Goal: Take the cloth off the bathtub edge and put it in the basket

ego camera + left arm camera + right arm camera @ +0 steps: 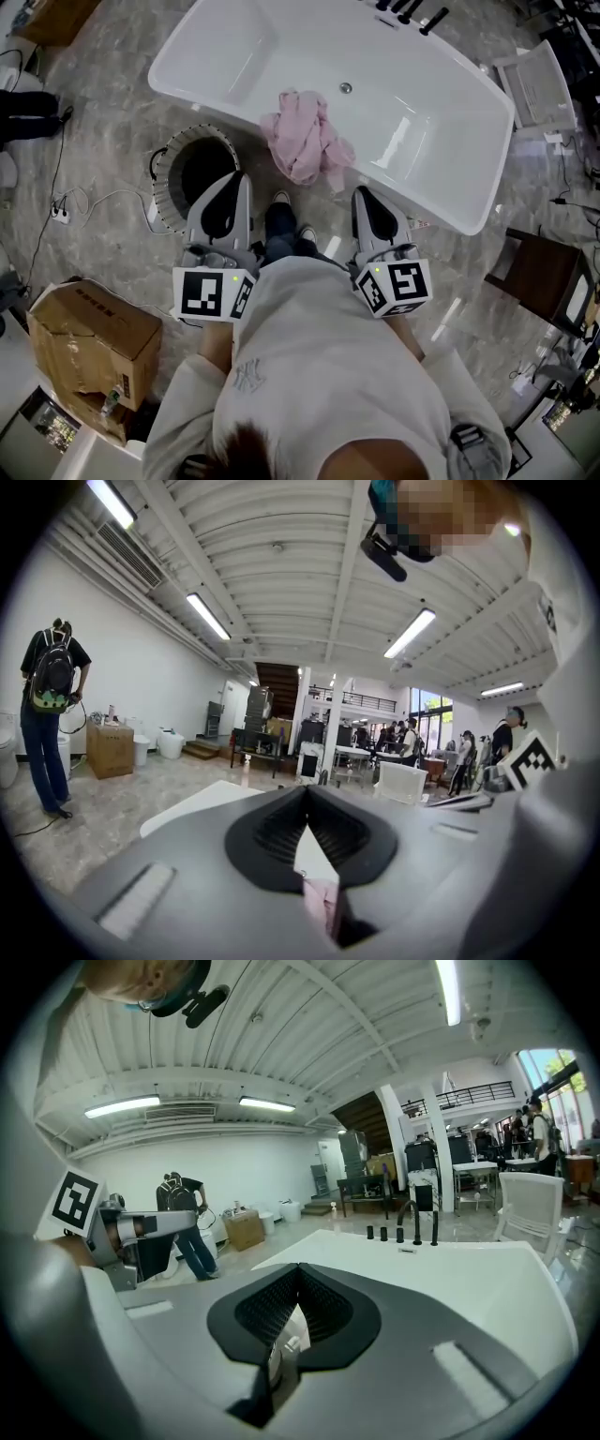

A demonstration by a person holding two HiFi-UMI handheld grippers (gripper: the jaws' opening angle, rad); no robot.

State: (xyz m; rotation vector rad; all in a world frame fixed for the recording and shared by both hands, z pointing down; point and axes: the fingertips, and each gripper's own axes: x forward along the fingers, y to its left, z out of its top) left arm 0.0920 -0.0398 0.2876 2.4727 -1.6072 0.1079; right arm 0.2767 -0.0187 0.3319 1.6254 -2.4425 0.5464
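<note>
Head view: cloth (302,141) draped over bathtub (431,131) edge.

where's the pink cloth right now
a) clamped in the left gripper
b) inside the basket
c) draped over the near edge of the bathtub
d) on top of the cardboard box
c: in the head view the pink cloth hangs bunched over the near rim of the white bathtub, while the round basket on the floor to its left has no cloth in it.
</note>
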